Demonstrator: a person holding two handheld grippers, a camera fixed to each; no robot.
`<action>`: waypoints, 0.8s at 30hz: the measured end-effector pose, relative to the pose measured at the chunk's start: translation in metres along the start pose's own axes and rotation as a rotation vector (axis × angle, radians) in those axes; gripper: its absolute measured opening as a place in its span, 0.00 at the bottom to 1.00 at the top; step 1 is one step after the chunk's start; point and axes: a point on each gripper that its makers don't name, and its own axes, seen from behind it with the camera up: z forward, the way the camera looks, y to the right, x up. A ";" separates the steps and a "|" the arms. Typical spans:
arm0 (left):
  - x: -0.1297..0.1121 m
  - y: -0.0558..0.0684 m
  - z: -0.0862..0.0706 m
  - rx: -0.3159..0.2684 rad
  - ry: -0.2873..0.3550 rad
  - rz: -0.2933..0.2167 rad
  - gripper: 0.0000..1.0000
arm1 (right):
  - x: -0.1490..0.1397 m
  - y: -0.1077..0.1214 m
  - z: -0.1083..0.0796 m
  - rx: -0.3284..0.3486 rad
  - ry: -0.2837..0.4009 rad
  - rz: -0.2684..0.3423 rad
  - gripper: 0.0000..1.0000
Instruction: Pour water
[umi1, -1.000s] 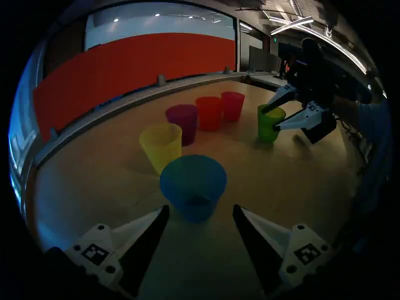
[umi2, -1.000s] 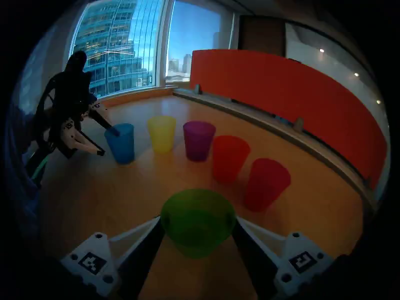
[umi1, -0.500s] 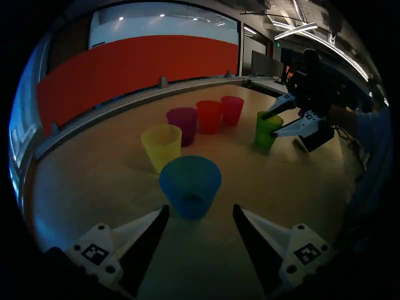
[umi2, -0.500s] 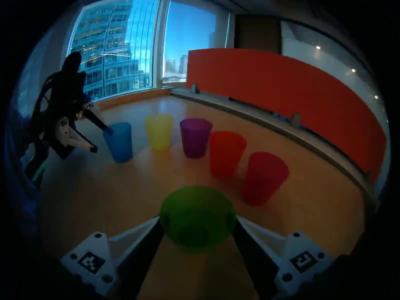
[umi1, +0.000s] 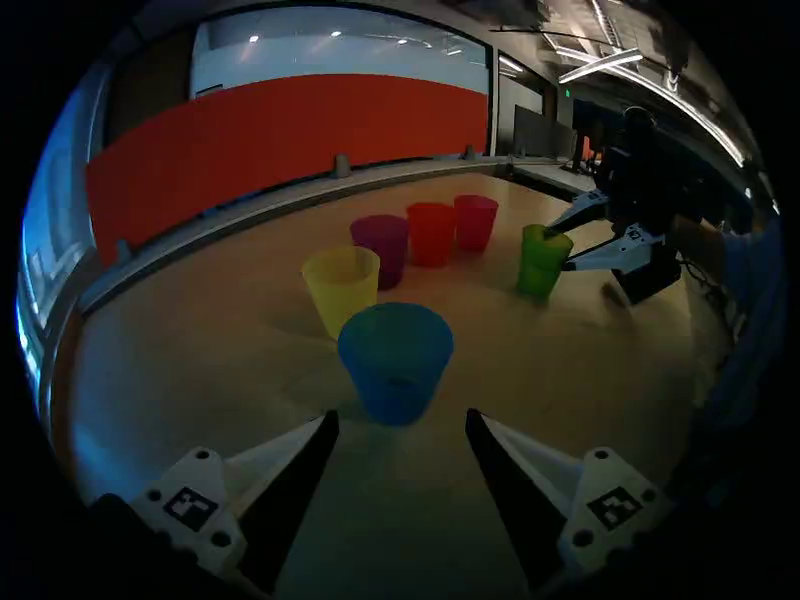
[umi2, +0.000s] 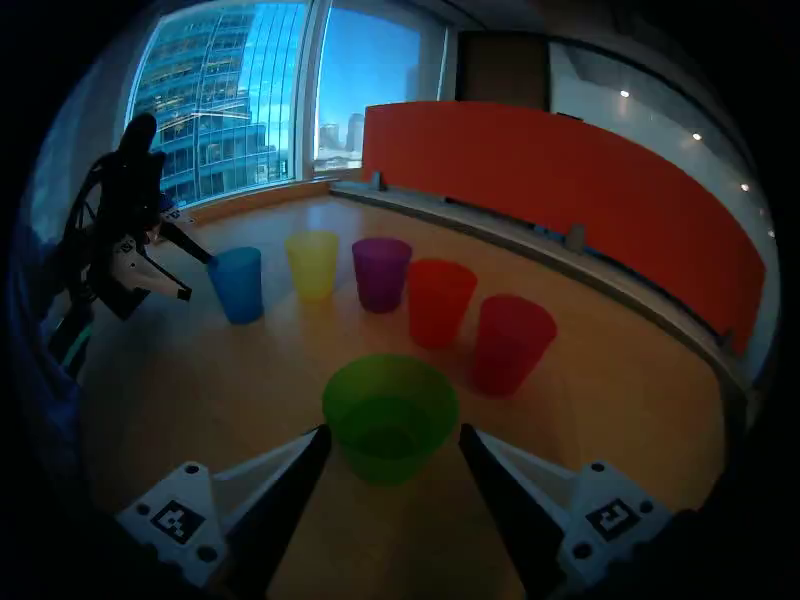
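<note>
green cup (umi2: 390, 415) at our right gripper (umi2: 392, 432), blue cup (umi1: 395, 358) at our left gripper (umi1: 400, 415), all fingers apart; we should grasp next.

Dim indoor scene. Bright blue daylight comes through tall windows (umi2: 240, 100) in the right gripper view; ceiling strip lights (umi1: 600, 65) glow in the left gripper view. Faint shadows lie on the tabletop (umi1: 250, 330). Edges bend, fisheye-style.

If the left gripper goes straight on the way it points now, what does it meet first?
Most likely the blue cup: it stands just ahead of the left gripper, centred between its open fingers. The yellow cup stands farther back.
</note>
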 end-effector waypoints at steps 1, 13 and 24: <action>0.000 -0.001 -0.002 0.005 0.003 -0.001 0.94 | 0.000 0.000 -0.003 -0.004 0.003 0.004 0.99; 0.000 -0.012 -0.024 0.081 0.055 -0.032 0.94 | 0.000 0.006 -0.037 -0.066 0.047 0.036 0.99; 0.016 -0.027 -0.048 0.191 0.155 -0.056 0.94 | 0.028 0.005 -0.058 -0.131 0.149 0.062 0.99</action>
